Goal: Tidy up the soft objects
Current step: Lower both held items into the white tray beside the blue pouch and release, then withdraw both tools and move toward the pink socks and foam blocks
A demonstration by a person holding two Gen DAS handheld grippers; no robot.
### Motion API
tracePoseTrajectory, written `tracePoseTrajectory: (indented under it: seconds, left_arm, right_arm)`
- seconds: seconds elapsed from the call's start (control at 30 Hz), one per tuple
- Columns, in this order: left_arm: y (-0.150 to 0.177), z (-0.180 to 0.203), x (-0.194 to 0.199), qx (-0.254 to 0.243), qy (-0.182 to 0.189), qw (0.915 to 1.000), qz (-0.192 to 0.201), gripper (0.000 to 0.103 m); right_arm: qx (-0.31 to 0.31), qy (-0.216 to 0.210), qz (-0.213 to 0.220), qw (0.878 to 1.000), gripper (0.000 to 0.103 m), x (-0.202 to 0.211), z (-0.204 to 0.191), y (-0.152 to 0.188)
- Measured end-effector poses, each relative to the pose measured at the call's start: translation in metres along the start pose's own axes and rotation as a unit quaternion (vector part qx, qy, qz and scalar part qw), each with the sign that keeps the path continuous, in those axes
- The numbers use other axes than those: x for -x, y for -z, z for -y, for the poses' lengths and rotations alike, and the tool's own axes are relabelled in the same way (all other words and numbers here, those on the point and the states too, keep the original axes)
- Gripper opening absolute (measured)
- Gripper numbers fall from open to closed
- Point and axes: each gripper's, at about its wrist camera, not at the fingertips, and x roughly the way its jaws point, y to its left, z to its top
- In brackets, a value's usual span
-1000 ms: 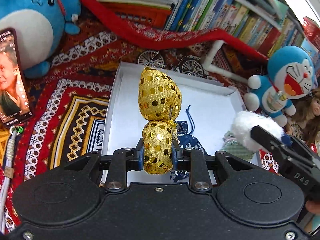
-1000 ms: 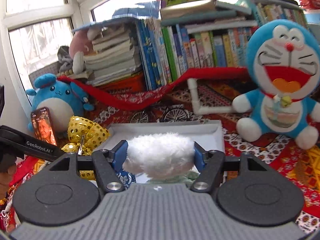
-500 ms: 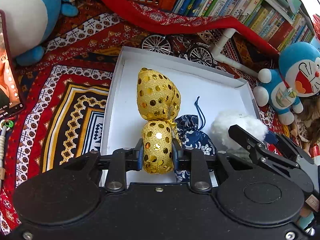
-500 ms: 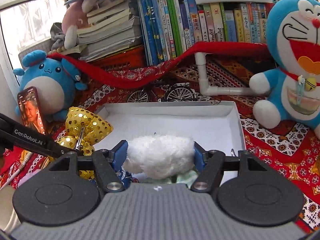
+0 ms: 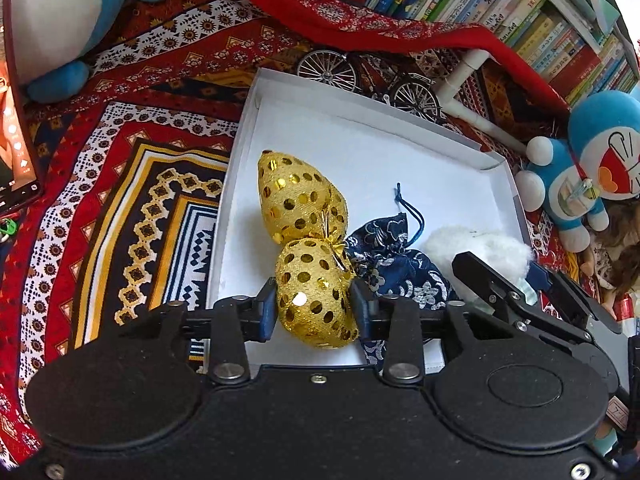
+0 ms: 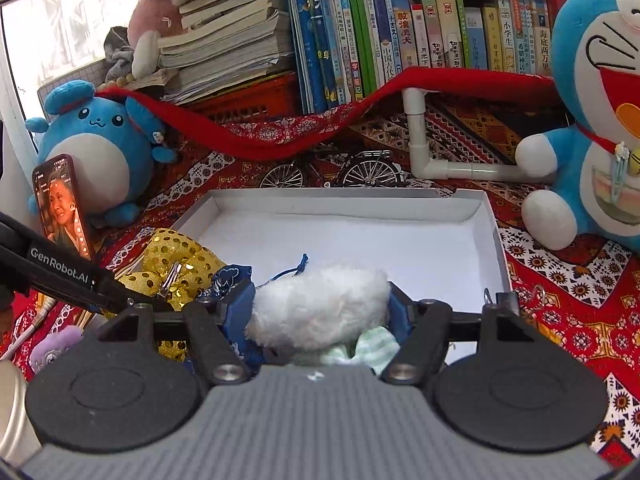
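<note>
A gold sequined bow (image 5: 308, 248) lies in the left part of the white shallow box (image 5: 360, 152). My left gripper (image 5: 314, 308) is around its near lobe, jaws wider than before, pads at its sides. A navy patterned pouch (image 5: 400, 264) lies beside it in the box. My right gripper (image 6: 322, 312) is shut on a white fluffy puff (image 6: 320, 308) low over the box's near edge, above a pale green cloth (image 6: 368, 346). The puff also shows in the left wrist view (image 5: 480, 244), the bow in the right wrist view (image 6: 176, 276).
A patterned red cloth (image 5: 120, 184) covers the table. A blue round plush (image 6: 92, 148) and a phone (image 6: 62, 204) stand left, a Doraemon plush (image 6: 592, 128) right. A toy bicycle (image 6: 332, 168), white pipe (image 6: 440, 164) and books (image 6: 400, 32) stand behind the box.
Both grippers have moved down and forward into the box. The bow now rests on the box floor and the left jaws have widened. The puff has come down next to the pouch.
</note>
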Motion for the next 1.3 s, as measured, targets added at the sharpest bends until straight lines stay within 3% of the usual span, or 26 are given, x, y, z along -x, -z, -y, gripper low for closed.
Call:
tracePoseTrajectory:
  seconds: [0.27,1.07,1.3]
  left_arm:
    - [0.005,0.001,0.009,-0.004,0.004,0.9999,0.009,0.055]
    - [0.040,0.015,0.057,-0.031,0.029,0.9975,0.056,0.066]
    - [0.056,0.025,0.076,-0.057,0.031,0.9945,0.082,0.074]
  right_arm:
    - [-0.015,-0.005,0.001,1.000,0.080,0.008,0.006,-0.003]
    - [0.000,-0.035,0.045,0.998,0.094,0.080,-0.001,0.003]
    - [0.011,-0.042,0.062,0.997,0.102,0.102,-0.007,0.009]
